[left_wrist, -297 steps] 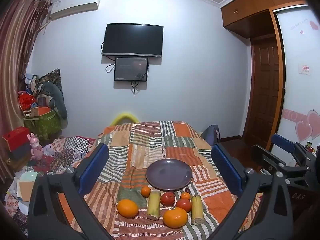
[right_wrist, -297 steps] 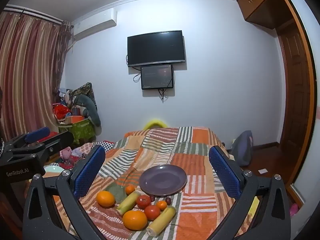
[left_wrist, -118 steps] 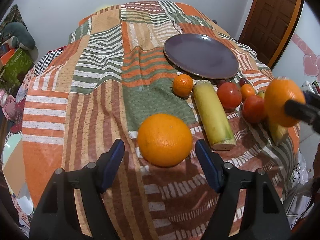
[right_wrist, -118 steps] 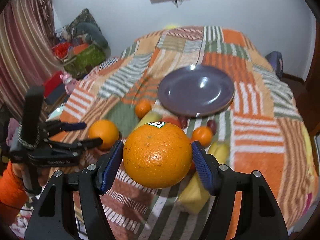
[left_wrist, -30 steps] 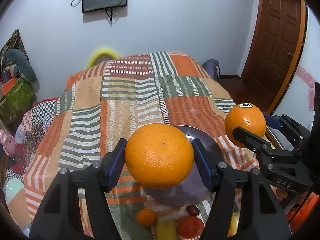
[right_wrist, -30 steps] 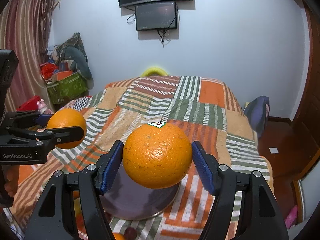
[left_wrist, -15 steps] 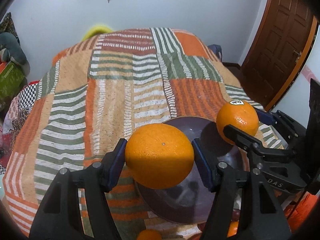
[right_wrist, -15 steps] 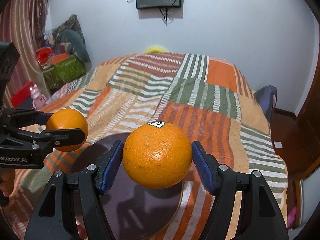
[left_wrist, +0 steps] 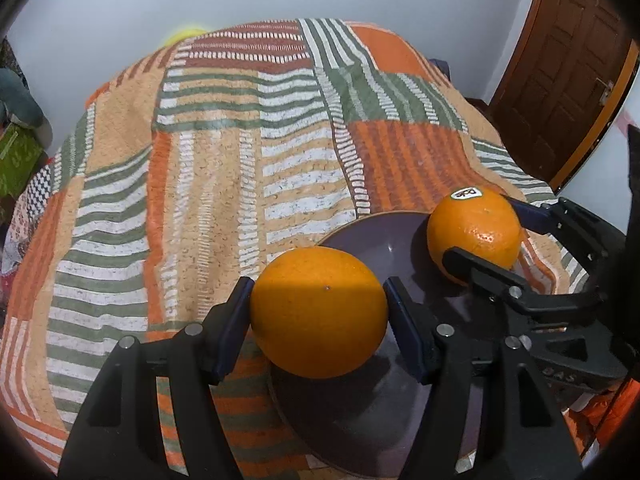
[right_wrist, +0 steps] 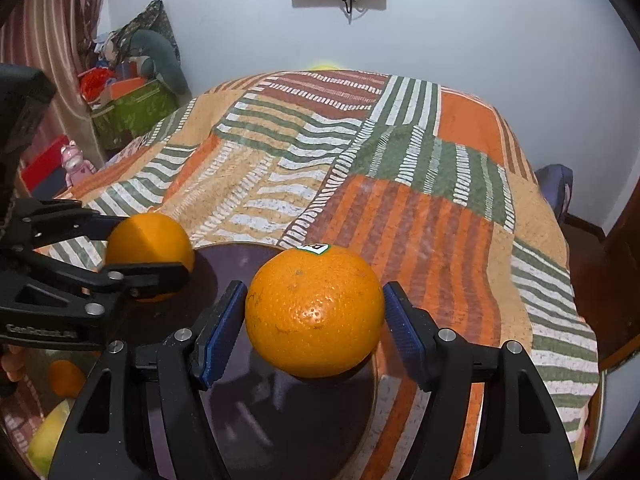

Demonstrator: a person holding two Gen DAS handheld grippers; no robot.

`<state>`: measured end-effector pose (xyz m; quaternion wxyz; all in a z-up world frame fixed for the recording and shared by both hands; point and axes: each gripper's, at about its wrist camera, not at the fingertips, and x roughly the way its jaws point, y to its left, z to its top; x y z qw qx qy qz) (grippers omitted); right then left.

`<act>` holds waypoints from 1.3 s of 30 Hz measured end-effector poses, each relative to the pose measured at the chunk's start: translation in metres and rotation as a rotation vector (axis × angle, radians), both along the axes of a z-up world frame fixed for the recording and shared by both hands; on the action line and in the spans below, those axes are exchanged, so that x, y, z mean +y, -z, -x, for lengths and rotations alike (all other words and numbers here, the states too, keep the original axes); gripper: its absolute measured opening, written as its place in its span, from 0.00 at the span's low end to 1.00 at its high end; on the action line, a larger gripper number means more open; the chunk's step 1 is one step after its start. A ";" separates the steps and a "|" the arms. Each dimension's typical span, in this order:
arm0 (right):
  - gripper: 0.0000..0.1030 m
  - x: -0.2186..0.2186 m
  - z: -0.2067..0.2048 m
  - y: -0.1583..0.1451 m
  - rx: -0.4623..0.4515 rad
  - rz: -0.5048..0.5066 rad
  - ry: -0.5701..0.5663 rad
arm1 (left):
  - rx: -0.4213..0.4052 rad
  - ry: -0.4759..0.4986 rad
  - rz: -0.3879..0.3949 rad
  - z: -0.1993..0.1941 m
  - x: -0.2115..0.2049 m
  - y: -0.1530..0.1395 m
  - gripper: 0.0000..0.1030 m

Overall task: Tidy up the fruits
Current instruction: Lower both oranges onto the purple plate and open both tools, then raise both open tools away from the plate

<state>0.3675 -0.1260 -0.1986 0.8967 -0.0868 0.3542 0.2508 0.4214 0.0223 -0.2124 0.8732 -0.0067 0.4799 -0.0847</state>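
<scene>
The left gripper (left_wrist: 318, 312) is clamped on a plain orange (left_wrist: 318, 312) at frame centre, above the near left rim of the purple plate (left_wrist: 380, 240). The right gripper (right_wrist: 314, 312) pinches a stickered orange (right_wrist: 314, 312) over the plate's right side. Beneath lies a striped blanket (left_wrist: 208, 160); a small orange (right_wrist: 64, 378) sits lower left.

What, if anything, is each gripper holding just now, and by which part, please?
The left gripper clamps a plain orange across its widest sides. The right gripper clamps the stickered orange likewise, over the purple plate.
</scene>
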 end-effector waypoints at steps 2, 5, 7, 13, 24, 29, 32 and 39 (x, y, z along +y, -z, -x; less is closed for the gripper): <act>0.64 0.000 0.000 0.001 0.002 -0.003 -0.006 | 0.016 0.000 0.017 -0.004 -0.001 0.005 0.63; 0.65 -0.001 -0.003 0.004 0.009 -0.011 -0.009 | 0.035 0.005 0.027 -0.007 -0.006 0.011 0.63; 0.65 -0.001 -0.003 0.006 0.009 -0.007 -0.012 | 0.041 0.006 0.012 -0.008 -0.009 0.015 0.63; 0.66 0.000 -0.002 0.009 0.019 0.006 -0.021 | 0.052 0.017 -0.005 -0.007 -0.012 0.017 0.63; 0.66 -0.002 0.004 0.011 0.075 -0.006 -0.021 | 0.034 0.017 -0.021 0.005 -0.009 0.007 0.69; 0.66 -0.007 0.014 -0.005 0.042 -0.018 -0.001 | -0.019 0.007 -0.020 0.020 -0.006 -0.016 0.71; 0.66 -0.012 0.026 -0.017 0.026 -0.028 0.014 | -0.053 -0.005 -0.021 0.033 -0.004 -0.032 0.71; 0.66 -0.020 0.059 -0.044 -0.021 -0.045 0.039 | -0.134 -0.027 -0.041 0.075 0.006 -0.071 0.74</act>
